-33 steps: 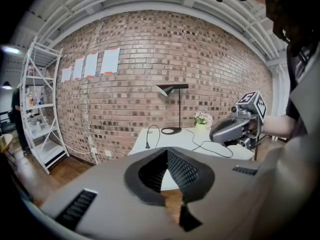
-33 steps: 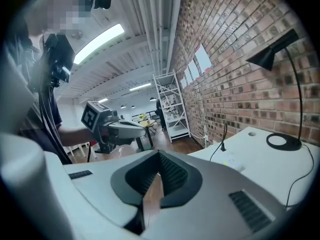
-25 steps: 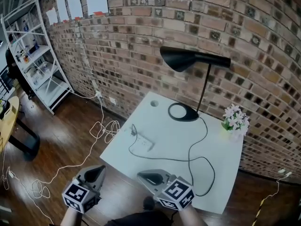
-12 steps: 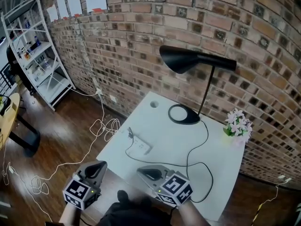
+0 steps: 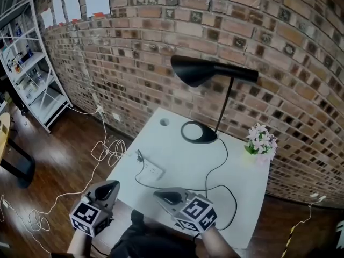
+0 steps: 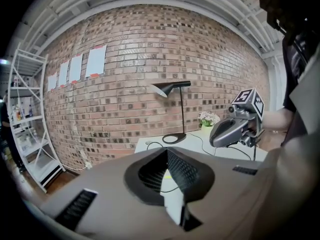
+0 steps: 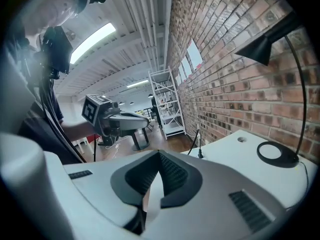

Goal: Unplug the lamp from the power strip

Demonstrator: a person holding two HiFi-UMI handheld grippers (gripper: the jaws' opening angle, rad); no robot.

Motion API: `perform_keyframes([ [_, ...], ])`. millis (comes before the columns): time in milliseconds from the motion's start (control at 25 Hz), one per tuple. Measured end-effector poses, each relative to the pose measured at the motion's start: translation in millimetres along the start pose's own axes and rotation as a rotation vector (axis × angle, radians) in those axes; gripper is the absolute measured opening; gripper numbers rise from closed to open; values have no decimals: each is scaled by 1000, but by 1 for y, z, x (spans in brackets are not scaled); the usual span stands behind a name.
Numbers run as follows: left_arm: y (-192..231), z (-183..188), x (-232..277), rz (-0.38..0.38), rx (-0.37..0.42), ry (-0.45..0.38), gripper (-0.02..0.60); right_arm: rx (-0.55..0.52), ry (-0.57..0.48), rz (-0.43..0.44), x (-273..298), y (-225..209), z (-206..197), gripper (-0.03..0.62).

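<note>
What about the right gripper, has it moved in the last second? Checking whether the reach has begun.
Yes. The right gripper has come forward: its tip sits nearer the power strip than before.

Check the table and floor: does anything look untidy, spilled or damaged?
Nothing is spilled or broken. The lamp cord snakes loosely across the white table, and a white cable lies in loose coils on the wooden floor.

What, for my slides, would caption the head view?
Left gripper and right gripper hover by a table bearing lamp, power strip, flowers.
</note>
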State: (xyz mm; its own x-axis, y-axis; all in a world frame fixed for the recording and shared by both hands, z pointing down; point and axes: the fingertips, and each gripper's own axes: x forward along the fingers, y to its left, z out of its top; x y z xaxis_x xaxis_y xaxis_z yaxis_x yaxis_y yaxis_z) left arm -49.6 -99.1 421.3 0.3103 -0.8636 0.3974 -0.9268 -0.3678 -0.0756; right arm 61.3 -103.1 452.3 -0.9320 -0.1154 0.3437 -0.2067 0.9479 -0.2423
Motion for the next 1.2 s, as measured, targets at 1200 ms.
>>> perform_keyframes([
  [1200,102,-47,97,-320,-13,59,-8,83,205,-315,103,-106,-46,-6],
])
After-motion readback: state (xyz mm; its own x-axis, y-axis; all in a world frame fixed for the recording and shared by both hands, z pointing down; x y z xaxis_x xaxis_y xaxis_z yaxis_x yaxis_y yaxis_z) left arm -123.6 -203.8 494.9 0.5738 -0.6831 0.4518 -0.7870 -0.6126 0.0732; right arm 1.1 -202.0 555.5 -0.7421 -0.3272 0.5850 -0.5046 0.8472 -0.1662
